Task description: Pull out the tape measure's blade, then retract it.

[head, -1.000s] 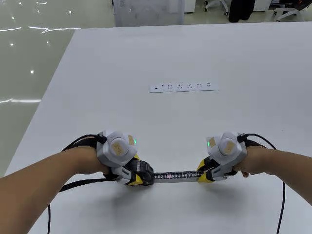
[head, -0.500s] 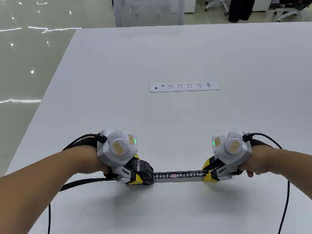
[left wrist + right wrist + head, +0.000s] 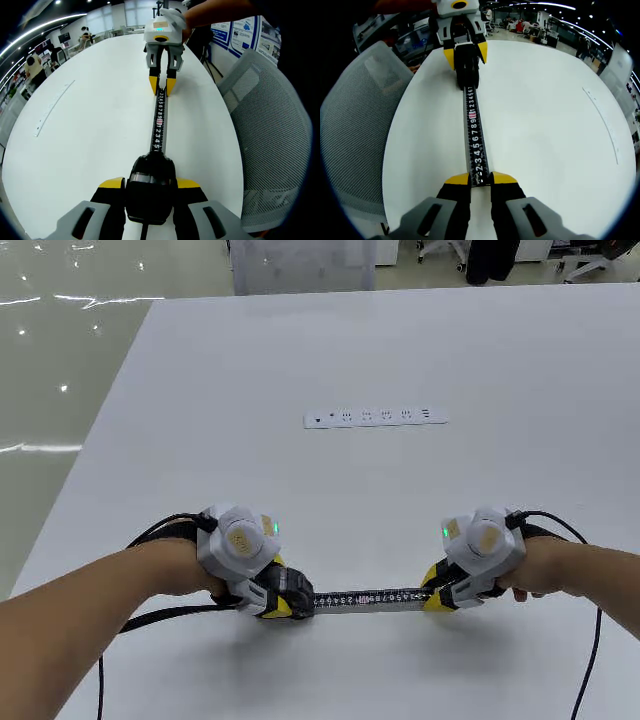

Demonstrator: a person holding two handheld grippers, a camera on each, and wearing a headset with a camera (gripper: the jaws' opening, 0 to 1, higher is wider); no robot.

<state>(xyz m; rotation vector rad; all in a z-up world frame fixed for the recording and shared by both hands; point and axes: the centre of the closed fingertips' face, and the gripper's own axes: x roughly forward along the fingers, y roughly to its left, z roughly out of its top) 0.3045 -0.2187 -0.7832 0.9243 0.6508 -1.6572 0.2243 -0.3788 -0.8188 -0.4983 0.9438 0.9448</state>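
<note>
Pull-out looks underway: the left tool (image 3: 274, 600) clamps the tape measure (image 3: 150, 190) by the near edge of the worktop (image 3: 330, 500), and the right tool (image 3: 480, 179) pinches the tip of the blade (image 3: 471, 125), which is stretched between them. Next, I'd judge, pull further or feed it back steadily. The end hook hides between the jaws.

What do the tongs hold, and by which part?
The left tongs grip the tape measure by its black case; the right tongs pinch the tip of its blade.
</note>
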